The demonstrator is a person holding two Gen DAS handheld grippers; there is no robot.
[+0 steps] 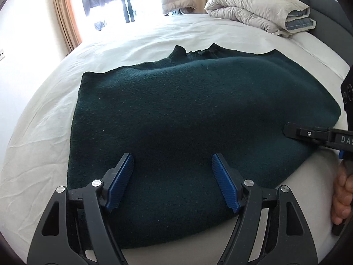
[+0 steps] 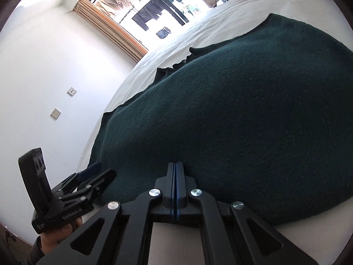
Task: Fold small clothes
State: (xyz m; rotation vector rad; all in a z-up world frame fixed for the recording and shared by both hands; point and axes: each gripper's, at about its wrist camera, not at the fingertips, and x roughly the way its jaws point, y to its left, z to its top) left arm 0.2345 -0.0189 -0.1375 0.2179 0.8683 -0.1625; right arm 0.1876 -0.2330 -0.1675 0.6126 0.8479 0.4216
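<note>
A bright bedroom with a curtained window (image 1: 123, 2) held a wide bed under a white sheet (image 1: 44, 114), and a rolled pale duvet (image 1: 253, 15) sat at its far end, toward one o'clock in the left wrist view. On the sheet lay the dark green knitted sweater (image 1: 187, 114), spread flat and already partly folded, its collar at twelve o'clock and its near hem at six. Its long axis appeared to run crosswise, from nine to three o'clock.

The left hand-held gripper (image 1: 173, 176) hovered over the near hem at six o'clock, jaws spread wide with only fabric below and nothing between the blue pads (image 1: 122, 183). The right hand-held gripper (image 2: 175, 184) came in from three o'clock, its jaws pressed together; its tip rested at the sweater's near right edge, though whether it pinched any knit could not be told.

Both tools sat at the hem side, so the likely fold would carry the near edge away toward the collar at twelve o'clock. The left one sat nearer the hem's middle, the right nearer its corner.
</note>
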